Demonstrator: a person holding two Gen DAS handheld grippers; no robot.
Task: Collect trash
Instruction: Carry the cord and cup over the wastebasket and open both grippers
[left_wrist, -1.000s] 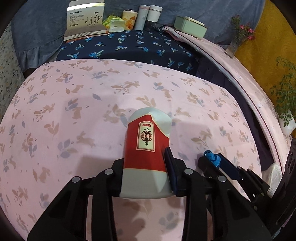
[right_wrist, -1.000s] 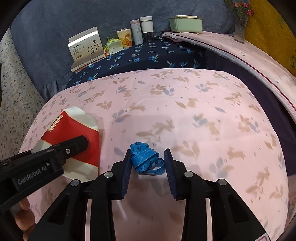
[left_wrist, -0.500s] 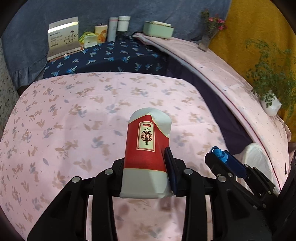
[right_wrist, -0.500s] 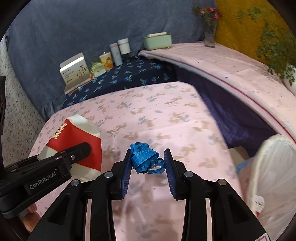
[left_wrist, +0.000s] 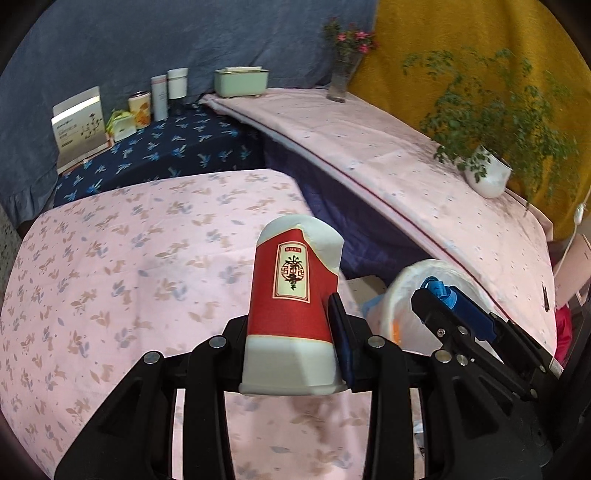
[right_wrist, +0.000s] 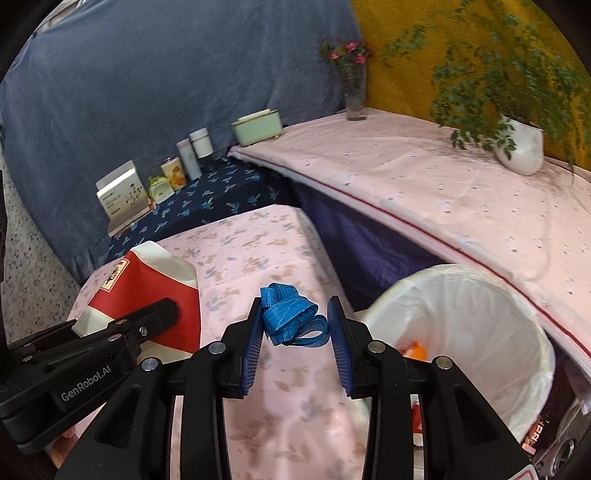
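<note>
My left gripper (left_wrist: 291, 332) is shut on a red and white paper cup (left_wrist: 293, 291), held upside down above the pink floral table (left_wrist: 110, 266). The same cup (right_wrist: 147, 291) shows at the left of the right wrist view, clamped by the left gripper (right_wrist: 162, 317). My right gripper (right_wrist: 295, 328) is shut on a crumpled blue ribbon (right_wrist: 291, 319); it appears in the left wrist view as the right gripper (left_wrist: 439, 299) with the ribbon (left_wrist: 437, 288) poking out. A bin with a white liner (right_wrist: 476, 332) stands just right of the table, with something orange inside; the bin (left_wrist: 410, 295) sits behind the right gripper.
A dark blue patterned cloth (left_wrist: 177, 147) at the back carries a booklet (left_wrist: 79, 125), tins and tubes (left_wrist: 160, 96). A long pink-covered ledge (right_wrist: 424, 184) bears a mint box (right_wrist: 258, 127), a flower vase (right_wrist: 354, 92) and a potted plant (right_wrist: 521, 144).
Both grippers have swung to the right and risen, each keeping its load. The lined bin, unseen a second ago, has come into view beside the table edge.
</note>
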